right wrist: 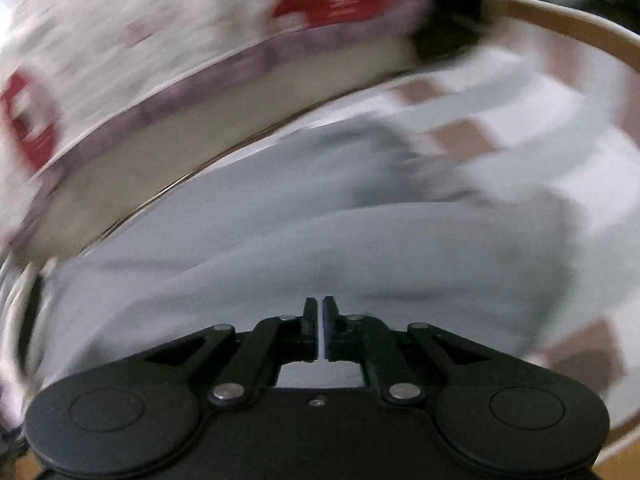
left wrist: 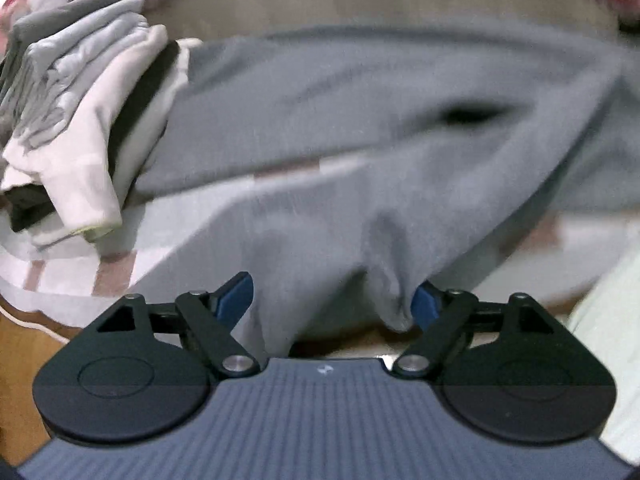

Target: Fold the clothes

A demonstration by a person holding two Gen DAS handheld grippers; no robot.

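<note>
A grey garment (left wrist: pixel 360 140) lies spread and rumpled across the checked cloth. One of its folds hangs down between the fingers of my left gripper (left wrist: pixel 331 300). That gripper is open. Its right blue pad (left wrist: pixel 425 305) touches the fold, while the left pad (left wrist: pixel 236 296) stands apart from it. In the right wrist view the same grey garment (right wrist: pixel 280 240) fills the middle, blurred by motion. My right gripper (right wrist: pixel 320 306) rests on it with jaws together, and a thin pale strip of cloth shows between the pads.
A stack of folded clothes (left wrist: pixel 80 100) in grey, white and pink sits at the left. A pink-and-white checked sheet (left wrist: pixel 60 264) covers the surface over a wooden edge (left wrist: pixel 24 344). Red-and-white patterned bedding (right wrist: pixel 160 40) and a wooden rim (right wrist: pixel 560 20) lie beyond.
</note>
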